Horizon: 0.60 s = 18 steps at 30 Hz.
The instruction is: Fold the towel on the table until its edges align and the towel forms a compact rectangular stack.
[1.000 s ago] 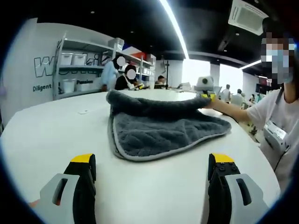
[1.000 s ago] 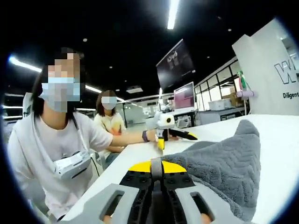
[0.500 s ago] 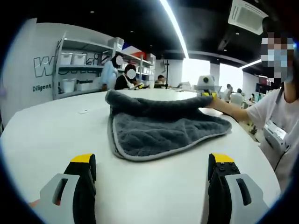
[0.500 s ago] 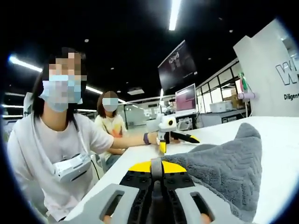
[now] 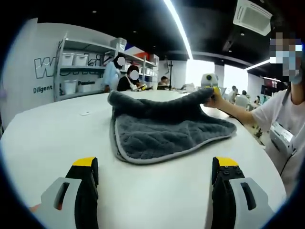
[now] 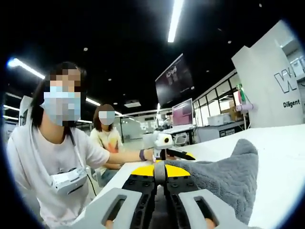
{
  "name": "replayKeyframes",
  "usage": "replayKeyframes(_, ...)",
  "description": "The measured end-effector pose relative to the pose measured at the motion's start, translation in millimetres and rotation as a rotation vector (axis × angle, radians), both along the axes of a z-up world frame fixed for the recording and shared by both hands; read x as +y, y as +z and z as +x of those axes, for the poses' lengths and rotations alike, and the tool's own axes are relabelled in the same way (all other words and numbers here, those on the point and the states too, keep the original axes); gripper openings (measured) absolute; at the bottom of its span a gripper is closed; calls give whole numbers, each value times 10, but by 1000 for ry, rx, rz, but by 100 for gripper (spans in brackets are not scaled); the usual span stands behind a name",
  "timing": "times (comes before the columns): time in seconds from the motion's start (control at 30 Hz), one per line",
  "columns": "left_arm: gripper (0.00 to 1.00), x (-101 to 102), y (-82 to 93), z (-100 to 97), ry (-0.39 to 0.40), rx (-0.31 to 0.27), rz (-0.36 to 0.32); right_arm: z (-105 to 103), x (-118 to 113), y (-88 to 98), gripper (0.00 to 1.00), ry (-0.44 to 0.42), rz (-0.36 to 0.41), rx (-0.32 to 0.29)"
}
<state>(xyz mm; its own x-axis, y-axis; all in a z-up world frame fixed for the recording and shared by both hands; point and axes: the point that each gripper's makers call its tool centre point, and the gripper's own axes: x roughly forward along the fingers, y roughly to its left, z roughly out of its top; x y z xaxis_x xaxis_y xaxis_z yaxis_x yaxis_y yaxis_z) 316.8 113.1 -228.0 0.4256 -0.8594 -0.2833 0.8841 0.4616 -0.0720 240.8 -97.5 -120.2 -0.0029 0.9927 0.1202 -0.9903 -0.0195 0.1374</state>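
We see our right gripper (image 6: 160, 172) at the bottom of the right gripper view, its yellow-tipped jaws pressed together on an edge of the grey towel (image 6: 224, 177), which rises to a peak on the right above the white table (image 6: 281, 157). Beyond the jaws the left gripper (image 6: 164, 147) sits over the table, held by a person in a white shirt (image 6: 45, 157). A second person (image 6: 108, 138) sits behind, near a monitor (image 6: 182, 113).
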Motion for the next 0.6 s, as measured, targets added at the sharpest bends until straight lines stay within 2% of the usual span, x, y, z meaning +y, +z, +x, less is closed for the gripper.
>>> replayKeyframes(0.3,98,-1,-9,-7,-5,2,6,7,11,156,1,-35,13,-30)
replayKeyframes(0.6,98,-2,-2,-2,-4,5,1,-74,23,311,1,-19,15,-91)
